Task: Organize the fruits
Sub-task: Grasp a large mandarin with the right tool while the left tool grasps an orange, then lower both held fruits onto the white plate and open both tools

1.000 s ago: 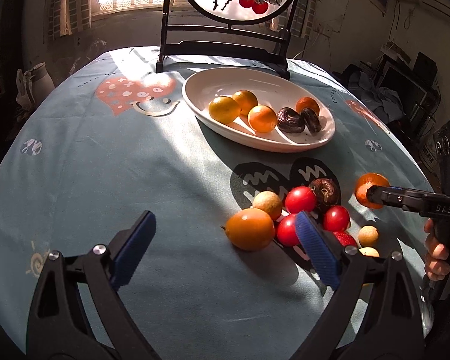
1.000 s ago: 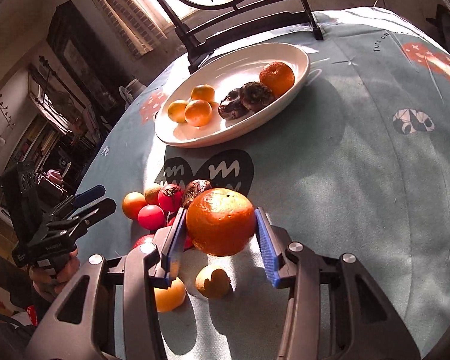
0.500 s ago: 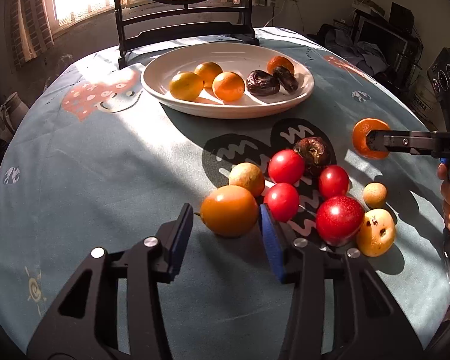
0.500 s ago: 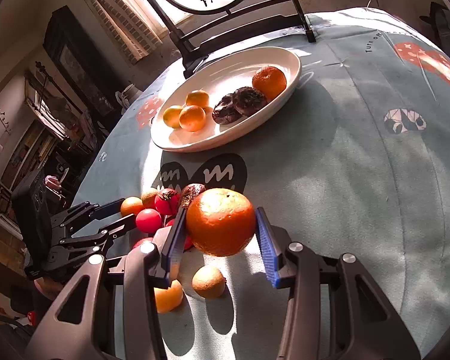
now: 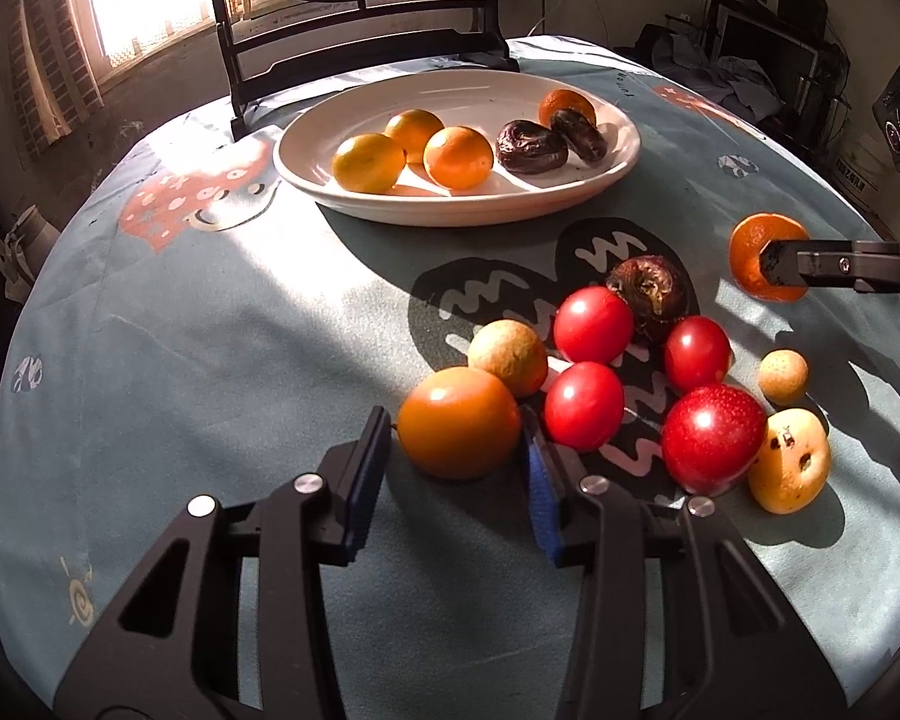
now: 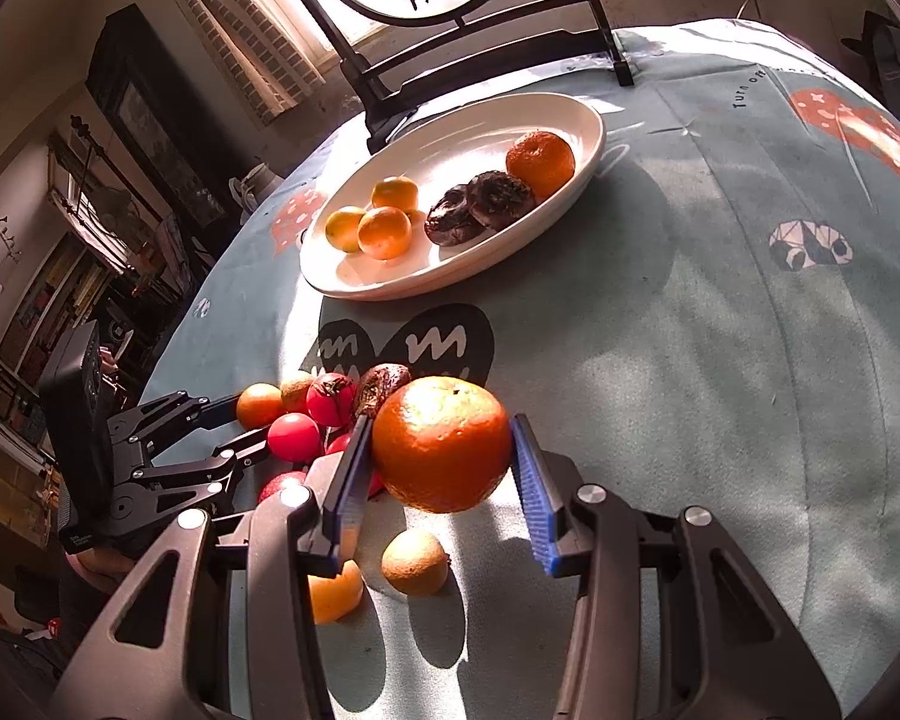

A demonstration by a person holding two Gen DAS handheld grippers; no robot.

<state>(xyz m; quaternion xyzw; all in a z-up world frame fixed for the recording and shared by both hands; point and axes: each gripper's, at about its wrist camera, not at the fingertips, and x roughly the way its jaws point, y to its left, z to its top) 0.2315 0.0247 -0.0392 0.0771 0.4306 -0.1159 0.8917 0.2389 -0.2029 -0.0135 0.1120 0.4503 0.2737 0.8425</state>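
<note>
A dimpled mandarin [image 6: 441, 443] is seen clamped by the right gripper [image 6: 441, 480] above the table; a smooth orange fruit [image 5: 459, 422] is bracketed by the left gripper [image 5: 453, 480], contact unclear.

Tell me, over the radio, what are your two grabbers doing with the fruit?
Right gripper shut on mandarin, lifted. Left gripper around orange on the table. Tomato crowds one finger.

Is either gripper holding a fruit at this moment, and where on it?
The right gripper holds a mandarin clamped across its sides, above the tablecloth. The left gripper brackets a smooth orange fruit; whether it grips cannot be told.
</note>
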